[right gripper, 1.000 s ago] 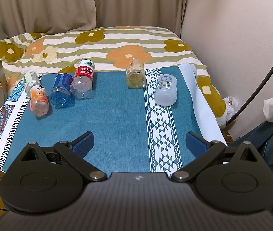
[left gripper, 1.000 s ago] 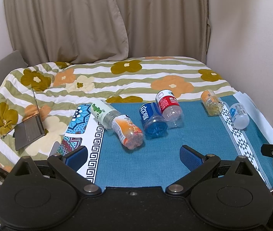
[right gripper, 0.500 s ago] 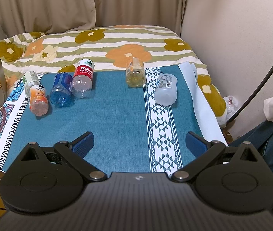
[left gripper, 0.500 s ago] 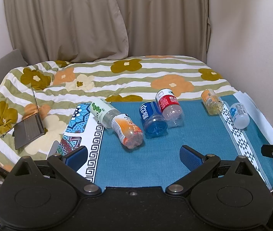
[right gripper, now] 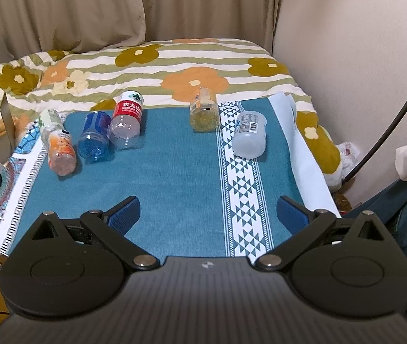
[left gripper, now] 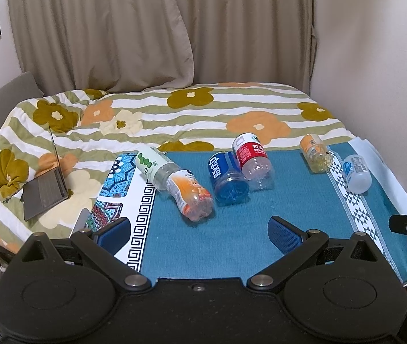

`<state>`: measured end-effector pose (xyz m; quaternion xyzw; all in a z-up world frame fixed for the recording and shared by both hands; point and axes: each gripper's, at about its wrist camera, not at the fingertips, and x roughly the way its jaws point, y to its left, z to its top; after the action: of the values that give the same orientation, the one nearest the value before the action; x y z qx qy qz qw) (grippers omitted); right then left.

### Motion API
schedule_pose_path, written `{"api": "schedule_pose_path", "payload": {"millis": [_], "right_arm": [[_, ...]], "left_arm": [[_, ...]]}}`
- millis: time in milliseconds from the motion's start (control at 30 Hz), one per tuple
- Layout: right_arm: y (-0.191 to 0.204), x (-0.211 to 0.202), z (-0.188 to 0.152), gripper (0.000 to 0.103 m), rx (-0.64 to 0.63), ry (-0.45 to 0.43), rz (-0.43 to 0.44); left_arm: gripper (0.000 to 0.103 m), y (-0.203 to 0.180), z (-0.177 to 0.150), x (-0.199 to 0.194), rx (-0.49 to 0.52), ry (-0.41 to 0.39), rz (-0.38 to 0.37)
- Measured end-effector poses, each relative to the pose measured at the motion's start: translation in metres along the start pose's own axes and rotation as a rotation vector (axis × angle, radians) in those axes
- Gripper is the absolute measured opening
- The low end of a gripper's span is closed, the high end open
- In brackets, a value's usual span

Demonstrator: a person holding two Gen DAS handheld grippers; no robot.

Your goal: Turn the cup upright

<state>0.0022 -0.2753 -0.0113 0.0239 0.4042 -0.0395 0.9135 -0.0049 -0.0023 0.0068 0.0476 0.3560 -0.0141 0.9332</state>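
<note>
My left gripper (left gripper: pixel 199 229) fingers wide apart, holding nothing, hovering over teal cloth (left gripper: pixel 232 238); my right gripper (right gripper: pixel 207 210) likewise spread, empty; six cut bottle cups all on sides at cloth's far half; green-label cup (left gripper: pixel 153 164) partly behind orange cup (left gripper: pixel 193 196); cannot tell which cup is target; laptop (left gripper: pixel 46 192) edge-on, hard to read.

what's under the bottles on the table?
A teal cloth with a white patterned band lies under the six bottles; a white patterned mat sits beneath its left edge. The tabletop itself is covered.
</note>
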Motion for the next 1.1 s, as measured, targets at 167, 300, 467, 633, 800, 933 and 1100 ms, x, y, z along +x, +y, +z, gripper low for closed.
{"api": "schedule_pose_path", "payload": {"millis": [167, 300, 467, 633, 800, 933, 1100], "right_arm": [[-0.015, -0.005, 0.014, 0.103, 0.029, -0.027, 0.044], [-0.022, 0.003, 0.025, 0.103, -0.007, -0.028, 0.082], [-0.029, 0.023, 0.033, 0.103, -0.035, -0.013, 0.121], [-0.028, 0.047, 0.040, 0.103, -0.037, 0.060, 0.166], [-0.014, 0.064, 0.045, 0.103, -0.069, 0.088, 0.161], [-0.005, 0.079, 0.051, 0.103, -0.045, 0.111, 0.136], [0.008, 0.106, 0.060, 0.103, -0.019, 0.157, 0.095]], "left_arm": [[0.103, -0.004, 0.011, 0.000, -0.031, 0.009, 0.015], [0.103, -0.006, 0.021, 0.006, -0.067, 0.022, 0.036], [0.103, -0.003, 0.033, 0.024, -0.101, 0.054, 0.074], [0.103, 0.008, 0.045, 0.053, -0.143, 0.109, 0.069], [0.103, 0.025, 0.057, 0.095, -0.211, 0.174, 0.009], [0.102, 0.041, 0.065, 0.132, -0.286, 0.247, -0.050], [0.101, 0.057, 0.068, 0.181, -0.344, 0.346, -0.105]]}}
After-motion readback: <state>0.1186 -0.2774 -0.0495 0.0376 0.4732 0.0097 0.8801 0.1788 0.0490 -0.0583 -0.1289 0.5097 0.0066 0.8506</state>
